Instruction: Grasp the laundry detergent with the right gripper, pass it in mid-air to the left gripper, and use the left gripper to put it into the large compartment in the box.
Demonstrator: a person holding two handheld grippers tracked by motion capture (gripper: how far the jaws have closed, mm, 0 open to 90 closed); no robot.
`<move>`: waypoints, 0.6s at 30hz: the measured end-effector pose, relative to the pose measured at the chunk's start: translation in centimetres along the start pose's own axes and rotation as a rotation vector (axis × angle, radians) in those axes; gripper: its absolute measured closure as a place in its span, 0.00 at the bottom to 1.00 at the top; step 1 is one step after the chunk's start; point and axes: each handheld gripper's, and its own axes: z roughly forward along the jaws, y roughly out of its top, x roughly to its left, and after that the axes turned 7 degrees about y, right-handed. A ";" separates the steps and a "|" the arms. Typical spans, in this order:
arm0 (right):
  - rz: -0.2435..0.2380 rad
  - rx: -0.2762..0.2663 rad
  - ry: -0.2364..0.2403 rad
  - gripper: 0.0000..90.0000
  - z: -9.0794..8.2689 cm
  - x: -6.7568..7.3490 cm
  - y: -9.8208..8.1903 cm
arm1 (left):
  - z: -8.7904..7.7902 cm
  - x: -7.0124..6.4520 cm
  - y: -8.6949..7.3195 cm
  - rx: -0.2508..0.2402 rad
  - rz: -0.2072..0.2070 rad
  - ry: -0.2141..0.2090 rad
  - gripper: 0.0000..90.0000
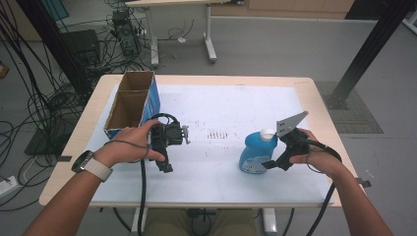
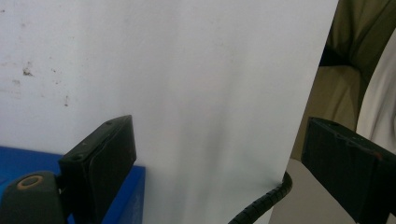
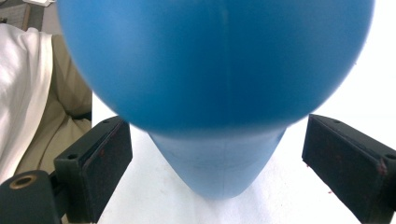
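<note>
Nearest to the camera in the high view, two bare forearms come in from the bottom edge, the left one with a wristwatch on a pale strap (image 1: 92, 166). The left hand (image 1: 129, 146) holds the left gripper (image 1: 166, 168), a black two-jaw tool with a black cable, over the left part of the white sheet (image 1: 221, 113) that covers the light wooden table (image 1: 322, 105). In the left gripper view its jaws stand wide apart with nothing between them, above bare white sheet. Just behind this hand, at the far left of the sheet, stands an open cardboard box with a blue outer side (image 1: 132, 102), divided in two compartments. The right hand (image 1: 314, 153) holds the right gripper (image 1: 269, 164), black with a grey three-cornered plate on top, at the right part of the sheet. It points left toward a blue plastic bottle with a white cap (image 1: 257, 152), which stands upright on the sheet, near the front right of the table. In the right gripper view the blue bottle (image 3: 219, 70) is very close and its lower body sits between the two black jaws, but both pads are apart from it, with a gap on each side, so the jaws are open and grip nothing.
</note>
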 end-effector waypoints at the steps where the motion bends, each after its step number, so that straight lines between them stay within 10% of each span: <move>1: 0.001 0.000 0.000 0.09 0.0 0.0 0.0 | 0.0 0.0 0.0 -0.001 0.000 0.000 0.12; 18: 0.003 -0.003 -0.001 0.09 -0.1 0.0 -0.1 | 0.0 0.0 -0.1 0.002 -0.002 0.002 0.12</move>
